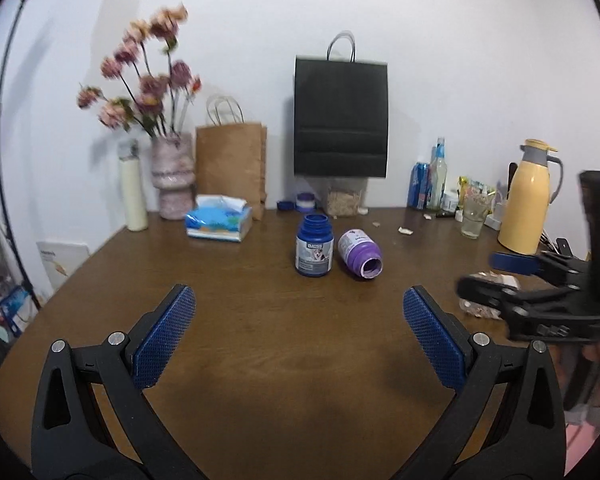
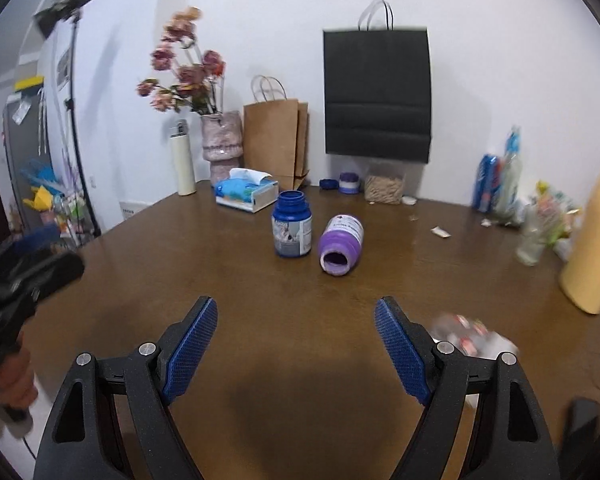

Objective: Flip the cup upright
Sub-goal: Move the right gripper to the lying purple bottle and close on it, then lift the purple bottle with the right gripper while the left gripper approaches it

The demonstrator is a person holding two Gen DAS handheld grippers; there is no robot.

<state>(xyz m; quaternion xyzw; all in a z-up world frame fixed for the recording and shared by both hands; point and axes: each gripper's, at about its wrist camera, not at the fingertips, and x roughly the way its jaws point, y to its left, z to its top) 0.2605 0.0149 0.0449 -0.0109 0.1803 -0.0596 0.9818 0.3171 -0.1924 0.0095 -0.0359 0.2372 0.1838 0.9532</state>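
A purple open jar (image 1: 360,254) lies on its side on the brown table (image 1: 260,312), its mouth toward me; it also shows in the right wrist view (image 2: 341,245). A dark blue open jar (image 1: 314,246) stands upright just left of it, and shows in the right wrist view (image 2: 292,230) too. My left gripper (image 1: 299,322) is open and empty, well short of both jars. My right gripper (image 2: 296,334) is open and empty, also short of them; it shows at the right of the left wrist view (image 1: 492,276).
A tissue box (image 1: 219,222), a brown paper bag (image 1: 231,164), a black bag (image 1: 341,118) and a flower vase (image 1: 173,176) stand at the back. A yellow thermos (image 1: 528,200), a glass (image 1: 473,218) and bottles stand at the right. A crumpled wrapper (image 2: 474,334) lies near my right gripper.
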